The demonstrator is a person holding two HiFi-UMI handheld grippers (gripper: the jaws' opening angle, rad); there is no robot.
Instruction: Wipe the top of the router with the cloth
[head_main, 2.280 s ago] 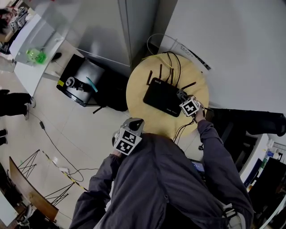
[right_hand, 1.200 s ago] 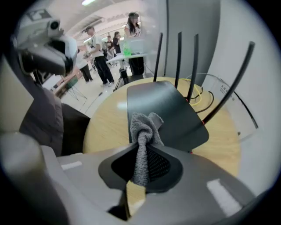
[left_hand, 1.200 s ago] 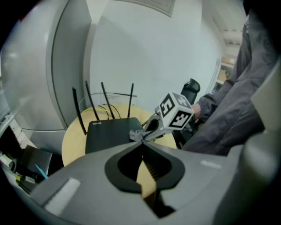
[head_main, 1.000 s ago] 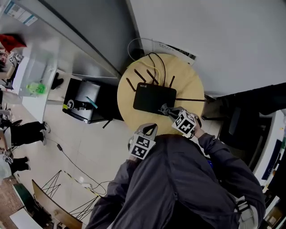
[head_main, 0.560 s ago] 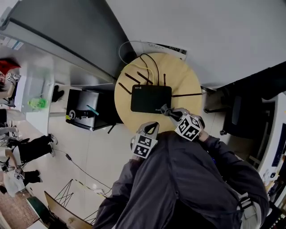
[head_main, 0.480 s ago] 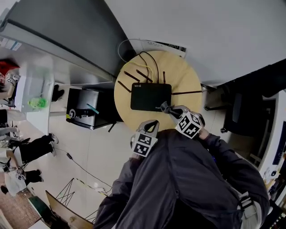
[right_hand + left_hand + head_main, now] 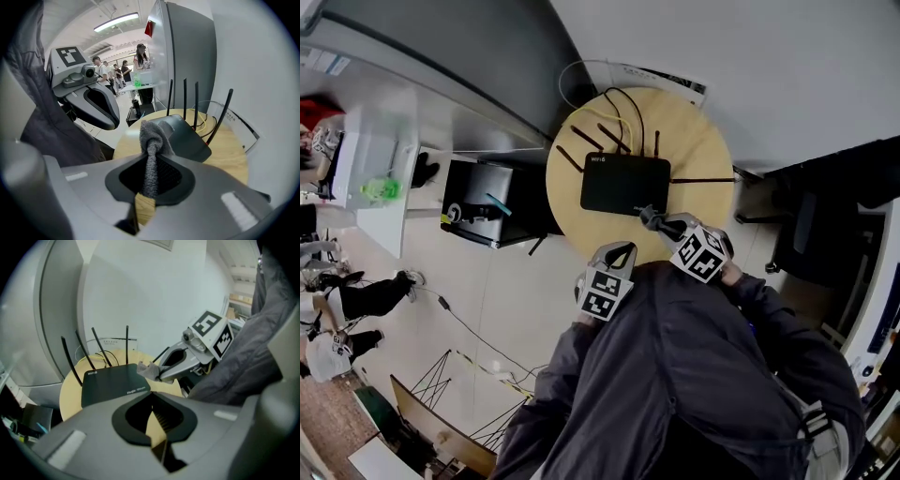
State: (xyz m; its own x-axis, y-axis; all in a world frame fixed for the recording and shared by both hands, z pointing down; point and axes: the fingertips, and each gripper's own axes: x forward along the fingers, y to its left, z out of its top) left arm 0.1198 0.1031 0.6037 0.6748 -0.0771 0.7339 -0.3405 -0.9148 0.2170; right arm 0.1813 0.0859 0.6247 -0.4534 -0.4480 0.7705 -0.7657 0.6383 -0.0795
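Observation:
A black router (image 7: 623, 183) with several thin antennas lies on a round wooden table (image 7: 694, 155). My right gripper (image 7: 649, 218) is shut on a grey cloth (image 7: 151, 136), which hangs bunched between the jaws. The cloth (image 7: 645, 215) sits at the router's near right corner; touching or just above, I cannot tell. In the right gripper view the router (image 7: 187, 133) lies just beyond the cloth. My left gripper (image 7: 619, 253) is shut with nothing in it, over the table's near edge. From the left gripper view I see the router (image 7: 112, 383) and the right gripper (image 7: 157, 373).
Yellow and black cables (image 7: 619, 105) run off the table's far side toward the wall. A black case (image 7: 478, 211) stands on the floor at the left, beside a grey cabinet (image 7: 441, 56). A dark chair (image 7: 811, 225) is at the right. People stand far left.
The right gripper with the cloth has come back from the router's right end to its near right corner. The left gripper stays at the table's near edge. The head view has swung.

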